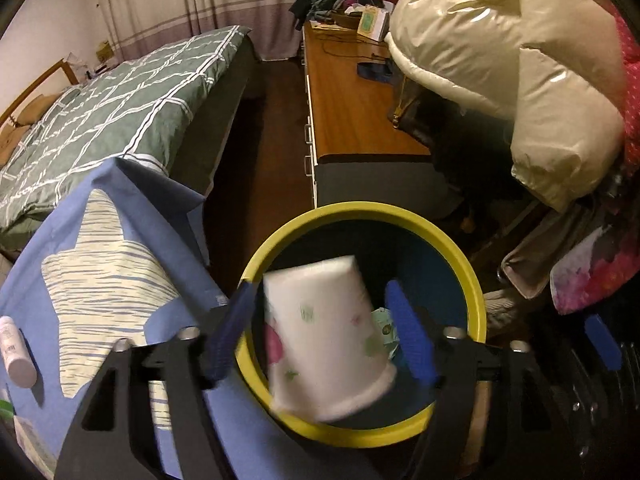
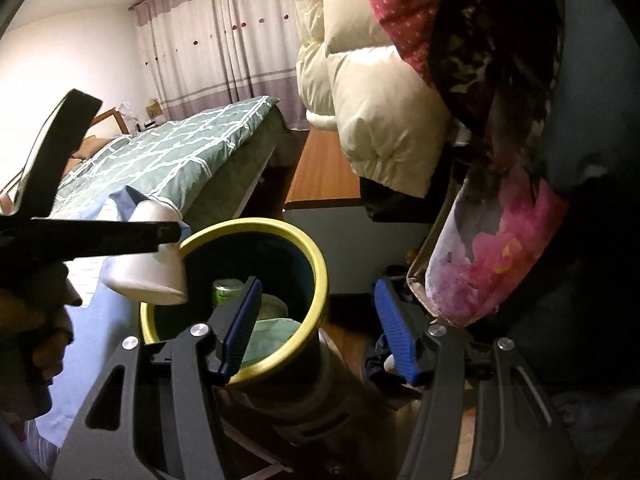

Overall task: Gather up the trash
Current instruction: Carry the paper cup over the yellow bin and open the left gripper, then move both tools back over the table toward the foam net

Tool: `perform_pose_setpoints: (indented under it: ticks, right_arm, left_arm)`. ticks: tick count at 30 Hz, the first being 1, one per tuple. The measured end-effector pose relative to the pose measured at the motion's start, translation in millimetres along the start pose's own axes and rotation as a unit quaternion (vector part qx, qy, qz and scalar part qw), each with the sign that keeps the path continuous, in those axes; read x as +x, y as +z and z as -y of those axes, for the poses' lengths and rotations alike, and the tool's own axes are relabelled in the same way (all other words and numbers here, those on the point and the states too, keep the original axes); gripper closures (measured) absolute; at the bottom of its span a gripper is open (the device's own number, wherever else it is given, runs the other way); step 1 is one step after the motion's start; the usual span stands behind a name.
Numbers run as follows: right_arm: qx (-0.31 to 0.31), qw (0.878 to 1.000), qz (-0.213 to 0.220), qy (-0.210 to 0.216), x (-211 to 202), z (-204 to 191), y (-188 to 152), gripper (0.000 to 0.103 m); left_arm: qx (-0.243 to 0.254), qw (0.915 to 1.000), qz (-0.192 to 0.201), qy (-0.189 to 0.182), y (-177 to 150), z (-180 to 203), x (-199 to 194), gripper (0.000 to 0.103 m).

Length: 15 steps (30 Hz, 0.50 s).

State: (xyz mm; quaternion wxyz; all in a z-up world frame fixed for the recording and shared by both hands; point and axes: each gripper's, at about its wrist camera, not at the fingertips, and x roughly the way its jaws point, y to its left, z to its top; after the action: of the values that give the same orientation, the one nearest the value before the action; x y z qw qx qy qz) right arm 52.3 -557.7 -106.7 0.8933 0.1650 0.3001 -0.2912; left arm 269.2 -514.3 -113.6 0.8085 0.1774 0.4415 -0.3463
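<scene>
the left gripper (image 1: 320, 332) is hanging over the yellow-rimmed bin (image 1: 460, 256) in the lower middle of the left wrist view, its blue pads standing wide apart. between them a white paper cup (image 1: 332, 340) with pink and green prints is blurring, upside down, base toward the top of the frame and rim toward the bottom. neither pad is pressing on it; there is a gap on both sides, so the cup is sitting loose over the bin's mouth. some greenish trash (image 1: 386, 326) is peeking out from behind the cup inside the bin.

in the right wrist view the same cup (image 2: 148, 276) is showing at the left middle, just at the bin's rim (image 2: 320, 276), under the dark frame of the left gripper (image 2: 100, 236). the right gripper (image 2: 316, 328) is filling the bottom of that frame, its jaws sitting fairly wide and holding nothing; its left pad is overlapping the bin's mouth and its right pad is off to the bin's right. inside the bin a green can (image 2: 228, 290) and pale green crumpled paper (image 2: 272, 340) are lying.

a blue cloth with a cream star (image 1: 104, 264) is spreading across the lower left, a bed with a green checked cover (image 1: 120, 108) is running toward the upper left, and a cream puffy jacket (image 1: 500, 52) is bulging at the upper right above a wooden cabinet top (image 1: 348, 104).
</scene>
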Motion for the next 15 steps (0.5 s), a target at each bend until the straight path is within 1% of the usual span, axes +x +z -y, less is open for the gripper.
perform_pose_setpoints:
  ticks: [3, 6, 7, 9, 11, 12, 13, 15]
  right_arm:
    - [-0.002, 1.000, -0.001, 0.004, 0.9, -1.9, -0.7, 0.046]
    - [-0.006, 1.000, -0.002, 0.013, 2.3, -6.5, -2.7, 0.046]
    - [-0.009, 1.000, -0.003, 0.017, 3.0, -10.7, -3.5, 0.046]
    - [-0.013, 1.000, -0.005, 0.022, 3.3, -16.9, -4.6, 0.046]
    - [-0.019, 0.999, -0.005, 0.028, 3.6, -23.7, -5.9, 0.046]
    - [-0.023, 0.999, -0.004, 0.030, 2.3, -29.7, -6.0, 0.046]
    - [-0.025, 0.999, -0.004, 0.031, 2.3, -31.6, -5.7, 0.046]
    - [-0.032, 0.999, -0.002, 0.036, -0.2, -43.5, -4.9, 0.046]
  left_arm:
    - [-0.009, 0.9999, 0.013, -0.001, -6.2, -6.3, -15.4, 0.023]
    - [-0.023, 0.9990, 0.038, -0.004, -21.5, -23.3, -48.7, 0.021]
    - [-0.029, 0.9981, 0.053, -0.003, -30.1, -32.2, -66.1, 0.020]
    - [-0.039, 0.9964, 0.075, 0.002, -43.9, -48.1, -89.9, 0.013]
    - [-0.054, 0.9930, 0.105, 0.015, -63.3, -69.8, -119.6, 0.010]
    - [-0.059, 0.9913, 0.116, 0.022, -71.8, -79.8, -131.9, 0.009]
    - [-0.067, 0.9886, 0.130, 0.037, -85.7, -94.1, -148.3, 0.009]
    - [-0.081, 0.9846, 0.147, 0.050, -105.5, -113.7, -169.3, 0.007]
